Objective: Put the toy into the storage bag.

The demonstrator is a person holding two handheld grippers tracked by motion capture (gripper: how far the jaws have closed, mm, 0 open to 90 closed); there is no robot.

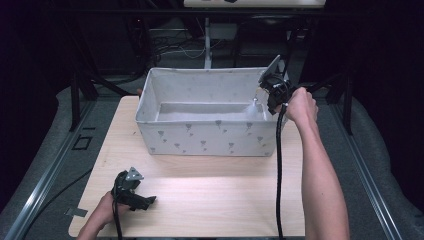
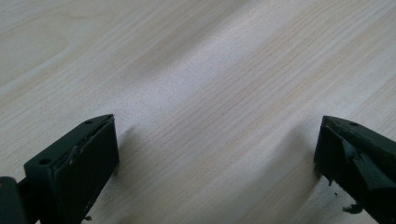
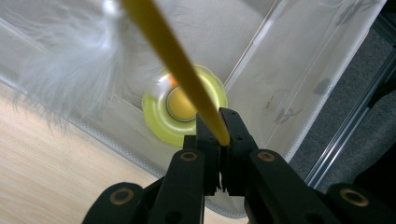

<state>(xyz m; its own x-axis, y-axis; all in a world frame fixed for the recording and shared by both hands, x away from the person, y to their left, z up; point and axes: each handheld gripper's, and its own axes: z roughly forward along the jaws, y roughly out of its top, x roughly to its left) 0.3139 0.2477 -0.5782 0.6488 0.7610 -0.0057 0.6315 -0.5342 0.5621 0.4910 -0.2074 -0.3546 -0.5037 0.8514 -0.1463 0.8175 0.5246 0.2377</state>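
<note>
R gripper fingers clamped on yellow stick over bin; L gripper fingers apart.

Left gripper low near table's front edge, jaws wide apart, held in left hand. Right gripper raised on outstretched arm, jaws clamped on yellow stick.
</note>
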